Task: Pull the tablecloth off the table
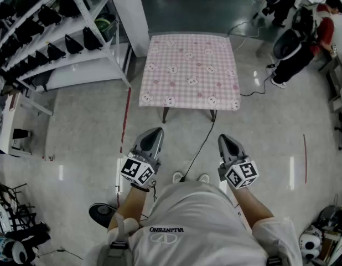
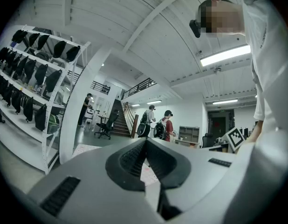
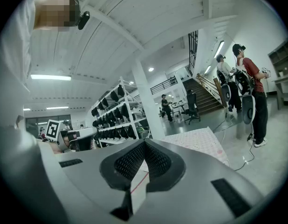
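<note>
Noted white shelving rack (image 1: pixel 60 37) with dark bags, far left. Found pink checked tablecloth (image 1: pixel 190 71) spread flat over small table (image 1: pixel 165 114), centre ahead, edges hanging, untouched. Recorded bystander (image 1: pixel 304 37) upper right, apart from table. Confirmed left gripper (image 1: pixel 153 133) and right gripper (image 1: pixel 227 142) both closed tight, empty, roughly level, well short of tablecloth. Logged black cable (image 1: pixel 201 140) on floor between grippers.
</note>
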`<control>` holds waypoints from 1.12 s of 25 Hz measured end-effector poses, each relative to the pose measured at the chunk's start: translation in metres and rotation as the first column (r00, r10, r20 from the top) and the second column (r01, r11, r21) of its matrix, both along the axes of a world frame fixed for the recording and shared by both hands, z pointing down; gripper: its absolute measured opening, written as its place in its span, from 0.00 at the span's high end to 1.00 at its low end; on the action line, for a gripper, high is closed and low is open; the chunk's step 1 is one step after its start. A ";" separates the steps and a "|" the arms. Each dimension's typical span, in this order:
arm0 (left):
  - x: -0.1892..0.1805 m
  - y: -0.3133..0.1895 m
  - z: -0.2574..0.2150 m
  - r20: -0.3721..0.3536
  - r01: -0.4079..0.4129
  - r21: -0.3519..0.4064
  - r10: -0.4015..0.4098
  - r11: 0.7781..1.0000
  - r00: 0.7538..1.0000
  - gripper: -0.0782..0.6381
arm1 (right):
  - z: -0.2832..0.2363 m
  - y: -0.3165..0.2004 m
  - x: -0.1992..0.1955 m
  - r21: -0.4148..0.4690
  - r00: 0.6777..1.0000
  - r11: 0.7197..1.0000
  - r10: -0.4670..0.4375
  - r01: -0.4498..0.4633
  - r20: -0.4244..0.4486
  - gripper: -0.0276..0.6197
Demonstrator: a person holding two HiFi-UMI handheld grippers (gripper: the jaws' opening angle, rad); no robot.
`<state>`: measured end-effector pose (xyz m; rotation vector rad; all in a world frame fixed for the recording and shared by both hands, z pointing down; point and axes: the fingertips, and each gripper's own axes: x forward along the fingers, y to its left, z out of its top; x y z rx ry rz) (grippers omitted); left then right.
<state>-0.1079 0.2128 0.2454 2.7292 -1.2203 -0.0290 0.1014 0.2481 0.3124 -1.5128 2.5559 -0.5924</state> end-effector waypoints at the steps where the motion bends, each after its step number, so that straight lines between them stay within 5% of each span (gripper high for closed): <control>1: 0.000 -0.001 0.000 0.001 -0.001 0.001 0.001 1.000 1.000 0.89 | 0.000 -0.001 0.000 0.000 1.000 1.000 0.001 -0.001 -0.001 0.94; 16: -0.007 -0.006 0.001 -0.001 -0.019 0.005 0.019 1.000 1.000 0.89 | 0.005 -0.011 -0.011 -0.032 0.998 0.999 -0.028 0.030 0.065 0.94; 28: -0.028 -0.007 0.004 -0.037 -0.037 0.001 0.037 0.999 0.999 0.89 | 0.005 -0.029 -0.031 -0.036 0.999 0.999 -0.008 0.009 0.038 0.94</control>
